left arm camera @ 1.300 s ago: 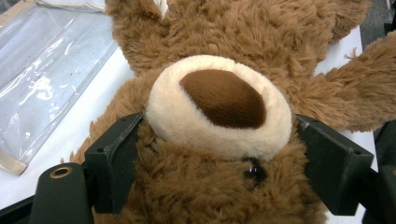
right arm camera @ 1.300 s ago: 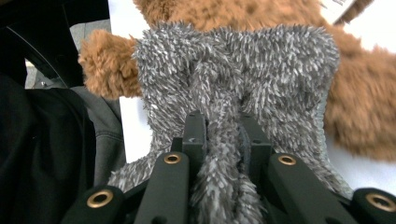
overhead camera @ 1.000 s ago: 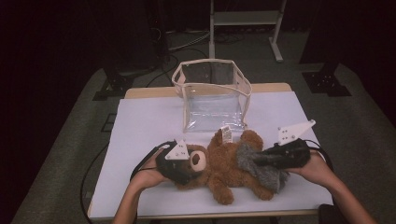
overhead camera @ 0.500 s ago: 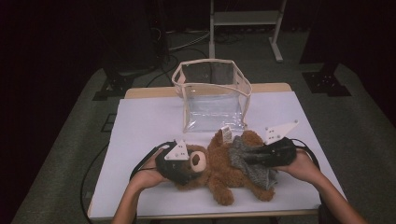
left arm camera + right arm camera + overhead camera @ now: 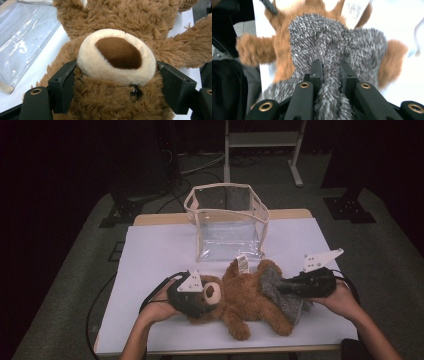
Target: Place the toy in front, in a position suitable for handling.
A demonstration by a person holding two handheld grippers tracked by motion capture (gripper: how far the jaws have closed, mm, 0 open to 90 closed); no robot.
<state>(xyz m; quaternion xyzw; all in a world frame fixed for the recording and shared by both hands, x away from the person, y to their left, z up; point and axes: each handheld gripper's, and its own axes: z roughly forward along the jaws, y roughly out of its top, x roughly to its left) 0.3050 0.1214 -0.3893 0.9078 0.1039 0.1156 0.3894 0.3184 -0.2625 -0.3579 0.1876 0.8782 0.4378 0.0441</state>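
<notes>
A brown teddy bear (image 5: 240, 302) lies on its back on the white table (image 5: 160, 250), head to the left. My left gripper (image 5: 200, 295) is shut on the bear's head; in the left gripper view its jaws (image 5: 118, 82) press the fur on both sides just under the cream muzzle. A grey fuzzy garment (image 5: 280, 295) covers the bear's lower body. My right gripper (image 5: 281, 287) is shut on a bunched fold of it. In the right gripper view, its jaws (image 5: 331, 66) pinch the grey garment (image 5: 322, 32) over the brown bear (image 5: 282, 50).
An open clear plastic bag (image 5: 227, 220) with a cream trim stands just behind the bear; its clear wall (image 5: 22, 37) lies at the left of the left gripper view. A white label (image 5: 242, 264) sticks up from the bear. Dark floor and a stand's legs surround the table.
My right gripper slid left over the bear's body, then drew back to the right with the grey garment in its jaws. The left hand and the bear's head stayed put.
</notes>
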